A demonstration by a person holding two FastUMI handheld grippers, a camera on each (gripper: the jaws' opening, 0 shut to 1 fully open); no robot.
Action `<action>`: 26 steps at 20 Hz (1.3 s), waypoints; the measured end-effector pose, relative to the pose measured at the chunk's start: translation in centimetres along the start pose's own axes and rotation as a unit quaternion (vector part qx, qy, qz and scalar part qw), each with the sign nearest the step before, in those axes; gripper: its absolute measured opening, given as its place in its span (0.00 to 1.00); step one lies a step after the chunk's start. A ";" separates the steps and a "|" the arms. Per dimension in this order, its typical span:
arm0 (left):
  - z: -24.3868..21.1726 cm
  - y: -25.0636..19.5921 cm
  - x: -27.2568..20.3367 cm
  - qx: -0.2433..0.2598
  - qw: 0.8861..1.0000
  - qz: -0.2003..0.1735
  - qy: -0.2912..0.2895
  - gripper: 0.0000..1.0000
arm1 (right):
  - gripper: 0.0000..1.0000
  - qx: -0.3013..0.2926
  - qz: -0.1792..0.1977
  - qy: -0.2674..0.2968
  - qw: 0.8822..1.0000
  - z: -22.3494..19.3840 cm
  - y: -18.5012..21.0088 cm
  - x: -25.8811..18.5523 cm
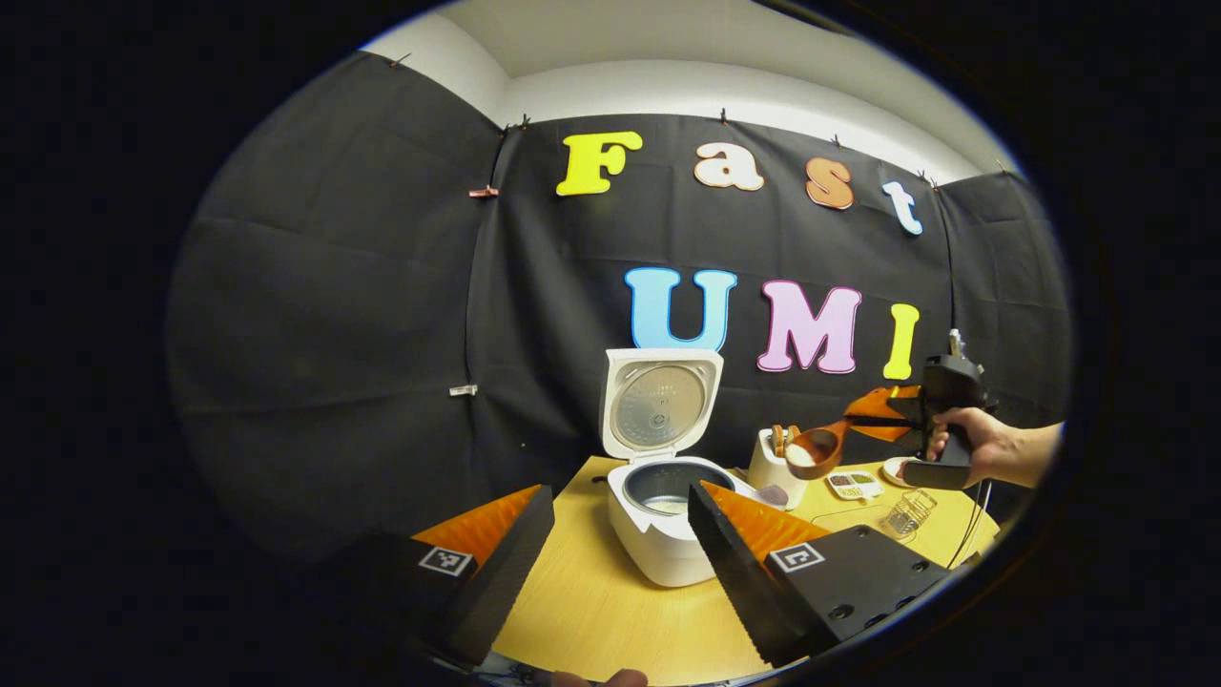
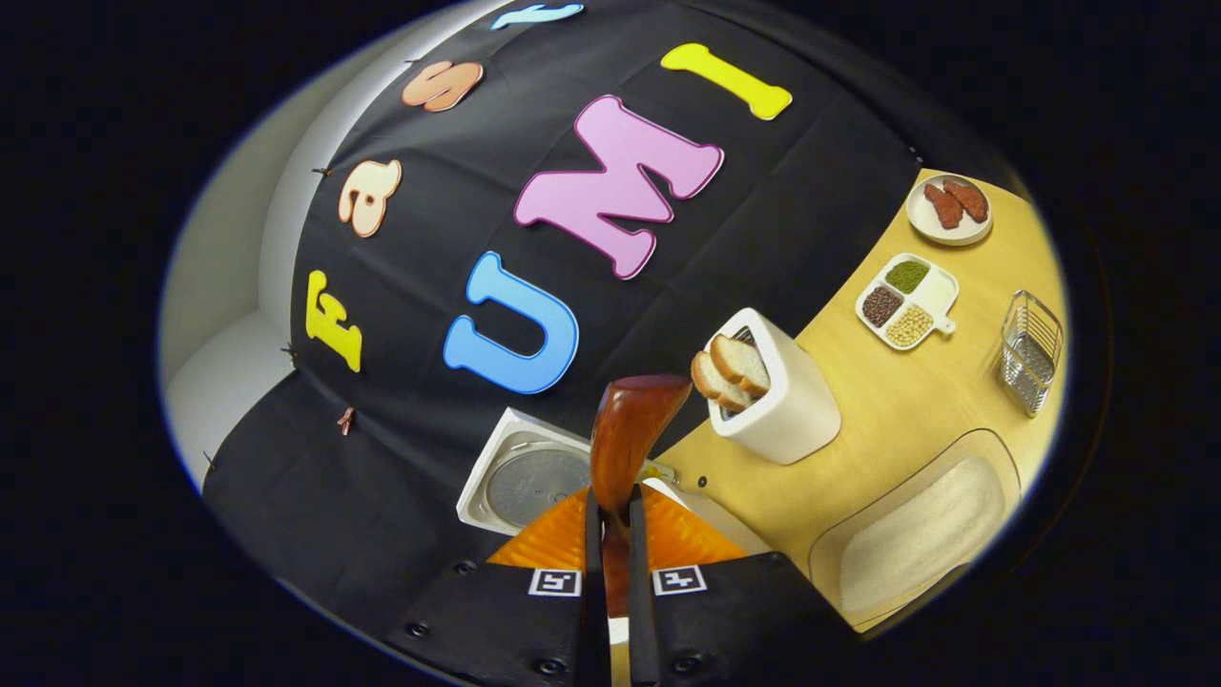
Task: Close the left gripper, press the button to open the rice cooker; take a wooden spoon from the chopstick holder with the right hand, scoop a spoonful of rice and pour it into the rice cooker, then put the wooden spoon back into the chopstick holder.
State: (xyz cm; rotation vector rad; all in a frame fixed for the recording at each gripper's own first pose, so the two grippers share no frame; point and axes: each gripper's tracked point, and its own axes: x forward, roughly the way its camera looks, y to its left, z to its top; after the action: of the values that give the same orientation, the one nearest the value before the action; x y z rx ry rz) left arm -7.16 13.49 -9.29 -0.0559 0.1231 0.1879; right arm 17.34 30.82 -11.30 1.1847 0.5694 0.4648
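Observation:
The white rice cooker (image 1: 658, 549) stands on the wooden table with its lid (image 1: 658, 401) raised and its inner pot (image 1: 666, 485) showing. My left gripper (image 1: 620, 491) is open in front of it, a finger on each side, touching nothing. Farther right, a hand holds my right gripper (image 1: 901, 412), which is shut on the handle of a wooden spoon (image 1: 813, 448); white rice lies in the spoon's bowl, in the air beside the white chopstick holder (image 1: 771, 466). In the right gripper view the right gripper (image 2: 610, 501) clamps the spoon (image 2: 630, 420) above the cooker lid (image 2: 525, 477), next to the chopstick holder (image 2: 777, 401).
A shallow tray of rice (image 2: 916, 534) lies near the table's front edge. Behind it are a divided dish of grains (image 2: 906, 301), a small plate of brown pieces (image 2: 949, 210) and a wire basket (image 2: 1030, 353). The black cloth wall stands close behind the cooker.

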 end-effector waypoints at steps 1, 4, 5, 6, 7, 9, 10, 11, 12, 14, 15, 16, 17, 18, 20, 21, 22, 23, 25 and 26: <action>-0.3 0.2 0.0 -0.001 1.000 0.001 0.002 0.97 | 0.12 0.001 0.004 0.004 1.000 -0.8 0.8 1.0; -0.2 1.1 0.0 0.000 1.000 0.006 0.000 0.98 | 0.12 -0.010 0.009 0.011 1.000 -2.6 2.3 4.3; -0.3 1.4 0.0 0.001 1.000 0.008 0.000 0.98 | 0.12 -0.020 0.007 0.013 1.000 -3.2 2.7 5.4; -0.4 1.8 0.0 0.003 1.000 0.010 0.001 0.97 | 0.12 -0.031 0.005 0.016 0.999 -3.8 3.1 6.5; -0.3 2.4 0.1 0.005 1.000 0.014 0.001 1.00 | 0.12 -0.043 0.004 0.018 0.999 -4.6 3.4 7.9; -0.7 3.2 0.3 0.004 1.000 0.023 0.006 1.00 | 0.12 -0.076 -0.002 0.019 0.997 -5.6 3.8 9.8; -0.8 3.6 0.3 0.002 1.000 0.025 0.009 0.98 | 0.12 -0.097 -0.005 0.019 0.995 -5.9 3.9 10.7; -1.0 4.0 0.2 0.003 1.000 0.029 0.013 0.97 | 0.12 -0.120 -0.008 0.022 0.993 -6.4 4.3 11.7; -1.2 4.5 0.2 0.005 0.999 0.033 0.015 0.98 | 0.12 -0.144 -0.011 0.026 0.989 -7.1 4.6 12.6; -1.7 5.3 0.0 0.004 0.999 0.042 0.022 0.97 | 0.12 -0.192 -0.013 0.026 0.981 -7.4 4.8 14.0; -1.7 5.6 -0.2 0.002 0.999 0.047 0.025 0.97 | 0.12 -0.211 -0.015 0.027 0.977 -7.7 5.0 14.3; -1.9 6.1 -0.2 0.001 0.998 0.052 0.026 0.97 | 0.12 -0.227 -0.017 0.029 0.973 -7.9 4.9 14.6; -2.0 6.5 -0.2 0.001 0.998 0.056 0.027 0.97 | 0.12 -0.244 -0.020 0.032 0.969 -8.4 5.0 15.0; -2.0 6.7 -0.3 0.001 0.998 0.059 0.026 0.97 | 0.12 -0.262 -0.022 0.033 0.964 -8.6 5.0 15.2; -2.0 6.9 -0.3 0.002 0.998 0.064 0.026 0.97 | 0.12 -0.308 -0.024 0.039 0.950 -9.3 5.1 15.5; -2.2 6.9 -0.3 0.002 0.998 0.065 0.027 0.97 | 0.12 -0.330 -0.025 0.036 0.943 -9.5 5.3 15.5; -2.2 6.8 -0.3 0.001 0.997 0.066 0.027 0.97 | 0.12 -0.352 -0.023 0.036 0.935 -9.7 5.4 15.5; -2.1 6.8 -0.2 0.002 0.997 0.066 0.027 0.98 | 0.12 -0.373 -0.021 0.039 0.927 -10.2 5.6 15.5; -2.1 6.7 -0.2 0.002 0.997 0.068 0.028 0.98 | 0.12 -0.410 -0.014 0.043 0.911 -10.9 6.2 15.5; -2.3 6.7 -0.3 0.001 0.997 0.068 0.028 0.97 | 0.12 -0.427 -0.008 0.045 0.903 -11.2 6.6 15.5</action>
State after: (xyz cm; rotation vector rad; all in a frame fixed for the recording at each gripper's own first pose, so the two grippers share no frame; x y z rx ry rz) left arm -8.98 19.89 -11.86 -0.0511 0.1838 0.3221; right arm 21.94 50.55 -10.62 0.3168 0.3798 0.6657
